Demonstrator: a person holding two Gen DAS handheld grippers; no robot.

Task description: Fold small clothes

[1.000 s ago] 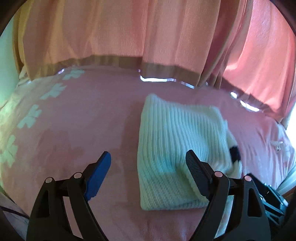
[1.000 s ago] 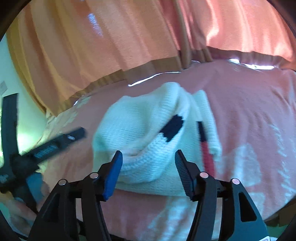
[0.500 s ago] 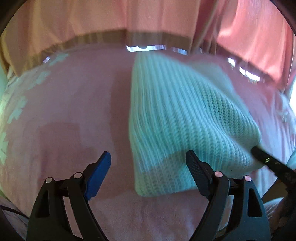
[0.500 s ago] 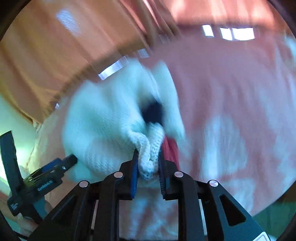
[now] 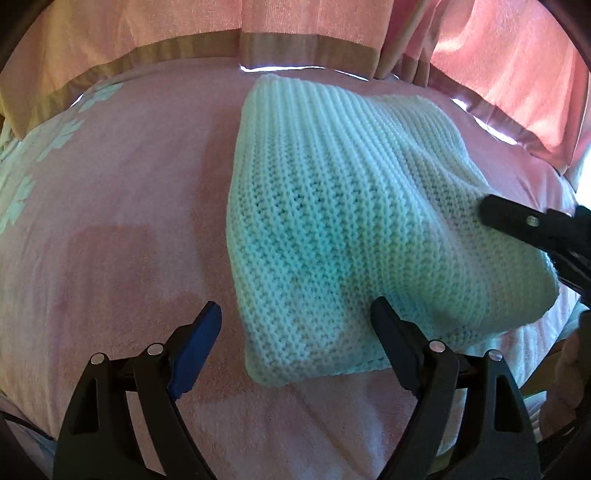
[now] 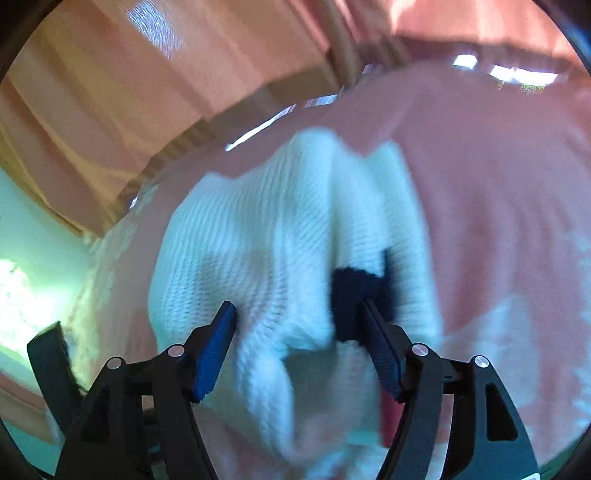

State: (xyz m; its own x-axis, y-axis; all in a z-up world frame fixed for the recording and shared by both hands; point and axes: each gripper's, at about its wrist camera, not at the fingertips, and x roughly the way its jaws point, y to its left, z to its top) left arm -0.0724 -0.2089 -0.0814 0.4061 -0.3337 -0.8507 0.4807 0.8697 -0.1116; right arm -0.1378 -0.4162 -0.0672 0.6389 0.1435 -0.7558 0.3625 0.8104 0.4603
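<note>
A folded white knitted sweater (image 5: 332,221) lies on the pink bedspread (image 5: 110,221). My left gripper (image 5: 295,328) is open, low over the sweater's near left corner, its right finger on the knit and its left finger over bare bedspread. My right gripper (image 6: 299,332) is open, its fingers either side of a raised fold of the sweater (image 6: 266,258) with a dark trim patch (image 6: 351,288) and a bit of red showing. The right gripper also shows at the right edge of the left wrist view (image 5: 535,229), against the sweater's right side.
Pink-orange curtains (image 5: 221,26) with a brown hem hang behind the bed. The bedspread has pale flower prints (image 5: 22,192) at the left. The left gripper shows at the lower left of the right wrist view (image 6: 51,362). A pale green wall (image 6: 22,236) is at the left.
My right gripper, shut on the sweater's fold half a second ago, has opened. The left gripper has moved closer to the sweater over the second and stayed open.
</note>
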